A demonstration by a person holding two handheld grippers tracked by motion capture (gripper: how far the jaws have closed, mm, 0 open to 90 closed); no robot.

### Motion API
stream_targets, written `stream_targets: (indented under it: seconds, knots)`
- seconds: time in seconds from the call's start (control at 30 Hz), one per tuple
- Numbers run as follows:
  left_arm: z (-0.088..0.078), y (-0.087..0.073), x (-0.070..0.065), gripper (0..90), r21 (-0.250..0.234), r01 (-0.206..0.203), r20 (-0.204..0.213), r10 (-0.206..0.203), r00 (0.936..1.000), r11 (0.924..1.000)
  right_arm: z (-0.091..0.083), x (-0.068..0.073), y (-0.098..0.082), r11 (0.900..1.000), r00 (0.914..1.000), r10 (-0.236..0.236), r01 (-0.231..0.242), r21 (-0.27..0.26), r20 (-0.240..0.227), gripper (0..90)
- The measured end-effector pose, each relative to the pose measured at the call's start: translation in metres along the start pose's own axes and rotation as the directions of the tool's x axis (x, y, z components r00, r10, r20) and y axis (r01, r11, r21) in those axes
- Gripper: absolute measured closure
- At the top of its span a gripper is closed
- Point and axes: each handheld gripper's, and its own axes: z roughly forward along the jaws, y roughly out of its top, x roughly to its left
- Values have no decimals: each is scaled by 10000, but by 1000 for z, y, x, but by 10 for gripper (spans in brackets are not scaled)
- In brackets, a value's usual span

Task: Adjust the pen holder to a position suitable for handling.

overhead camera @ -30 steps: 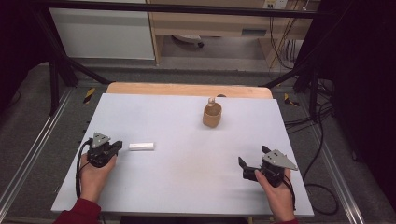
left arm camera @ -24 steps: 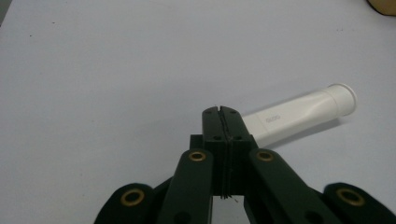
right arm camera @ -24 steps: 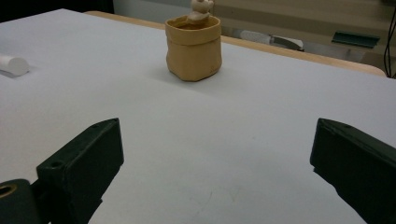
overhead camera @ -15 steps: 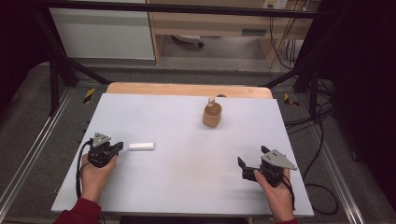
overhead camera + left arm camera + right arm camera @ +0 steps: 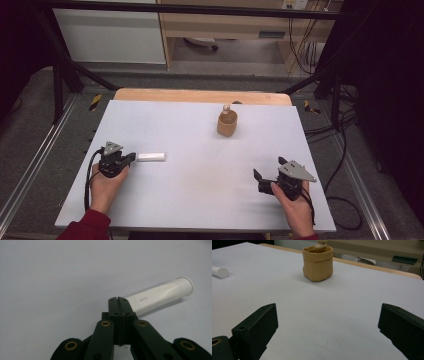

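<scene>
On table [image 5: 200, 200]: white tube [image 5: 151, 157], tan pot [image 5: 227, 124], well apart.

The white tube [image 5: 160, 297] carries small grey lettering near its middle, too faint to read surely.

Black cables [image 5: 345, 130] beside white table [image 5: 200, 200]

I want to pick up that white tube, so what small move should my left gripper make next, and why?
Probably open the jaws first: the left gripper is shut, its tips right at the near end of the white tube lying flat on the table, so it cannot close around it yet.
</scene>
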Motion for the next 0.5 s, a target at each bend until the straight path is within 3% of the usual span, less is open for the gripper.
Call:
stream_targets:
  seconds: [0.5]
  knots:
    - [11, 5, -5, 899, 433, -325, 68, 323, 9995, 9985, 1, 2, -1, 9998, 9999, 113, -112, 144, -60, 35]
